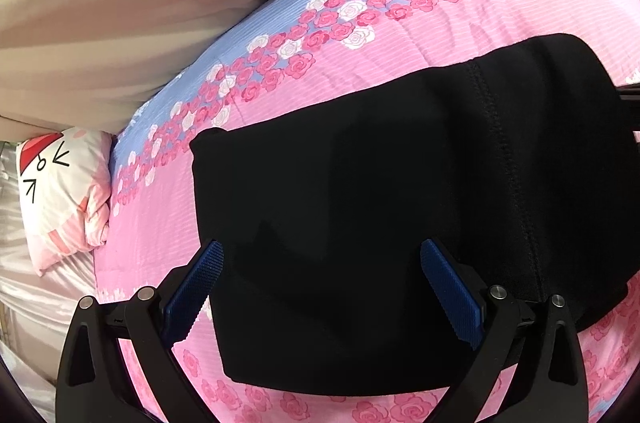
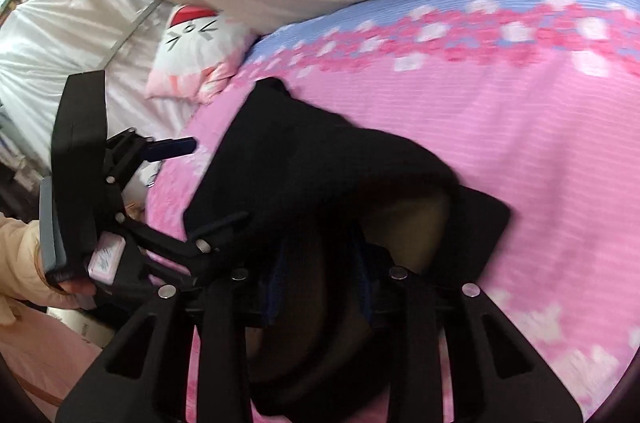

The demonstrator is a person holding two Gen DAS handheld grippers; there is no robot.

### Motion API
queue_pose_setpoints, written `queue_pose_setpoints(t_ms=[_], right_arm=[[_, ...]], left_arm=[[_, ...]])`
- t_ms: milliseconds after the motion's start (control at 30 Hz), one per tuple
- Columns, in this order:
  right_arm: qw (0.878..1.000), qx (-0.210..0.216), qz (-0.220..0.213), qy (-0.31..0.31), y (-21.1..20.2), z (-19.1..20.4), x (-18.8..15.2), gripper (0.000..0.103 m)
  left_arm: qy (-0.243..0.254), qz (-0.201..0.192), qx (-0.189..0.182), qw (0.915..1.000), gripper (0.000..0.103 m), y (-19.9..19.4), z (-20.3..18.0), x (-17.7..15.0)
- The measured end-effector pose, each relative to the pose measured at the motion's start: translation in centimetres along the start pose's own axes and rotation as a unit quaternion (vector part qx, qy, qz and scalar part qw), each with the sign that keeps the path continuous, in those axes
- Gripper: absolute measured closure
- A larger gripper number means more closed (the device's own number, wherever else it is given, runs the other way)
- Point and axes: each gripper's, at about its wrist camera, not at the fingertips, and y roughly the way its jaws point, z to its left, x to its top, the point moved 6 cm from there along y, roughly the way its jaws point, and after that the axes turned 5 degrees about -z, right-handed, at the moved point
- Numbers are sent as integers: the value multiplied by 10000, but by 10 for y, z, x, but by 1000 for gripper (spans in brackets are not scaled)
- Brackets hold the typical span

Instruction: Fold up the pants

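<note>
The black pants (image 1: 400,191) lie folded on a pink rose-print quilt (image 1: 360,55). My left gripper (image 1: 320,255) is open, its blue pads (image 1: 200,287) spread over the near part of the pants, holding nothing. In the right wrist view my right gripper (image 2: 320,271) is shut on a bunched fold of the black pants (image 2: 320,175) and lifts it off the quilt (image 2: 520,143); a tan lining shows under the raised fabric. The left gripper (image 2: 172,147) appears at the left, held by a hand.
A cartoon-face pillow (image 1: 60,191) lies at the quilt's left end, also in the right wrist view (image 2: 196,51). A beige curtain (image 1: 140,3) hangs behind the bed. White satin sheet (image 2: 60,35) lies beyond the pillow.
</note>
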Motion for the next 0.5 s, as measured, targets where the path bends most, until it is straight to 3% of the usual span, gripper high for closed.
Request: queue_pose_setpoints(t_ms=[67,100,200,267,333,433,500], right_arm=[[10000,20,30,93,10,3,4,77],[9996,83,-76,250,4,5,7,95],[9942,236,-602,863,-37,-9,3,96],[9911,-228,-338,1264,-33,-45,-27,96],[9765,256,-653,2037,-41,-62,-40,96],[9808,245,-801,1761,-48,-45,-32,95],[9812,95,-530,1854,-39,-54,-42,96]], left_arm=[[3,-11,19,10000,5,0,-1,0],[-3,-16,16,10000,5,-1,-1,1],[-54,-83,-27,9999,5,-7,2,4],[-149,-188,-194,9995,5,-13,3,7],[-125,-132,-264,9995,5,-8,-3,4],[-3,42,-171,9998,5,1,-11,-2],[-30,20,-247,9997,5,0,-13,-4]])
